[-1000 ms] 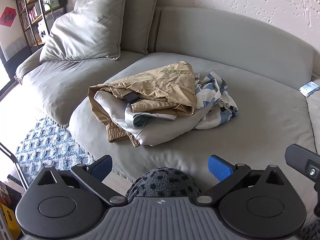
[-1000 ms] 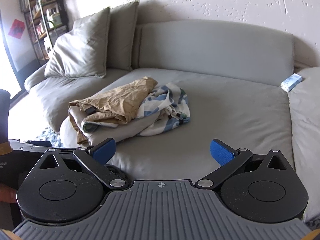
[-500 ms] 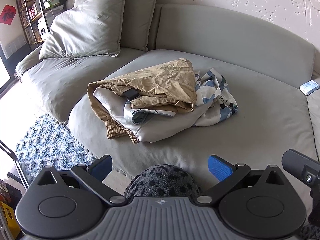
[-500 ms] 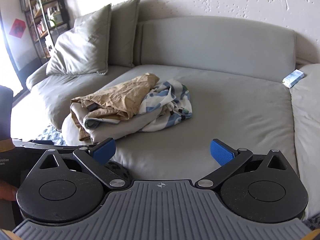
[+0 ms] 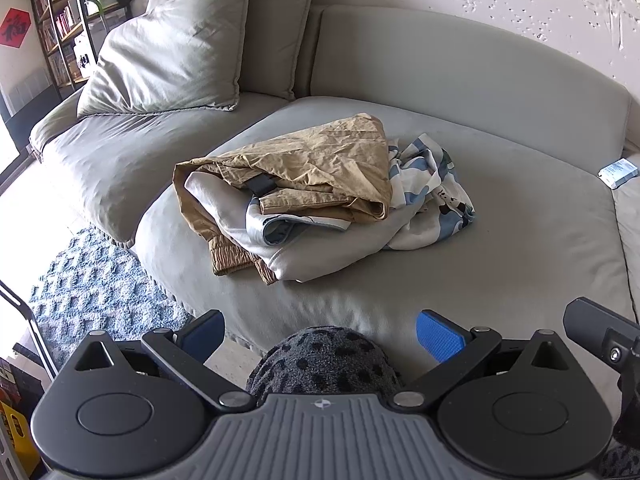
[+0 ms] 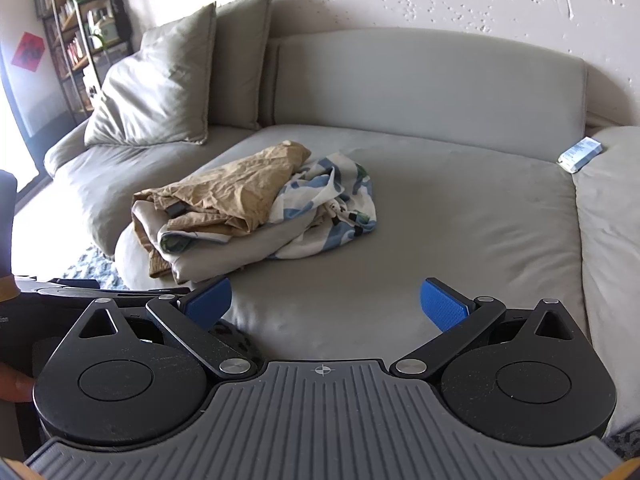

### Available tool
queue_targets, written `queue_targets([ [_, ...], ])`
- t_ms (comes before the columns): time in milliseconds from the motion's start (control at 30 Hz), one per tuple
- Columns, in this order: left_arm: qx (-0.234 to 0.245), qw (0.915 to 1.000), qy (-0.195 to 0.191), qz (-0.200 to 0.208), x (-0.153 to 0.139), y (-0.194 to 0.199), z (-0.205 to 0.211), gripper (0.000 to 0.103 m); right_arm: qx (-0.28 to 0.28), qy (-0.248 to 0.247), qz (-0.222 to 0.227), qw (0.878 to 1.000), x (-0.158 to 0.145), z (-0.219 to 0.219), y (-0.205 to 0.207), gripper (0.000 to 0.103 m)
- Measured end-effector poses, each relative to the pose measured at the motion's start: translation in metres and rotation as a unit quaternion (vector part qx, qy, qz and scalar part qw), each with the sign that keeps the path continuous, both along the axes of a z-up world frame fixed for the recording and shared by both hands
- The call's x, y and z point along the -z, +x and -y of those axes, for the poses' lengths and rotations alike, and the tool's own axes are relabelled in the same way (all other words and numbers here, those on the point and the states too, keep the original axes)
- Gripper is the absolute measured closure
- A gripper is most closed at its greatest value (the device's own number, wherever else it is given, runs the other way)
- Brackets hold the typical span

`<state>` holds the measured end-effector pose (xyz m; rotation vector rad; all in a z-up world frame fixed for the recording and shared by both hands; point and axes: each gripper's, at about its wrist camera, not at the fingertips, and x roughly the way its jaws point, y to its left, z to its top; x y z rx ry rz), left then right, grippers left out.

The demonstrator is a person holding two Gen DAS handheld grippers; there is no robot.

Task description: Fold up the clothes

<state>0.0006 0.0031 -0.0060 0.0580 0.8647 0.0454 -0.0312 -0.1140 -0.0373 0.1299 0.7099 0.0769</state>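
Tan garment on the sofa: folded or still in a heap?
Heap, not folded. The tan garment lies crumpled over a grey garment and a blue-and-white patterned one on the sofa, wrinkled, edges uneven.

My left gripper (image 5: pixel 322 330) hangs short of the grey sofa (image 5: pixel 500 248), its blue fingers (image 5: pixel 438 336) spread wide with nothing between them. Below them a dark spotted fabric (image 5: pixel 322 354) bulges up, maybe my knee; I cannot tell. On the seat ahead lies a heap: a tan garment (image 5: pixel 316 164) on top, a pale grey garment (image 5: pixel 320 252) beneath, a blue-and-white patterned cloth (image 5: pixel 432 184) bunched at its right. Two grey cushions (image 5: pixel 172 64) lean at the back left. A small white packet (image 5: pixel 618 168) sits far right. A blue rug (image 5: pixel 92 292) covers the floor.
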Motion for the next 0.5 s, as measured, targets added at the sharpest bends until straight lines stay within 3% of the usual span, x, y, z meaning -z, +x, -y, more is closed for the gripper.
queue_targets([
  [500,0.000,1.0000,-0.002,-0.002,0.0005,0.0005,-0.0006,0.001,0.003,0.000,-0.002,1.000,-0.0002,0.0010,-0.0002,0.000],
])
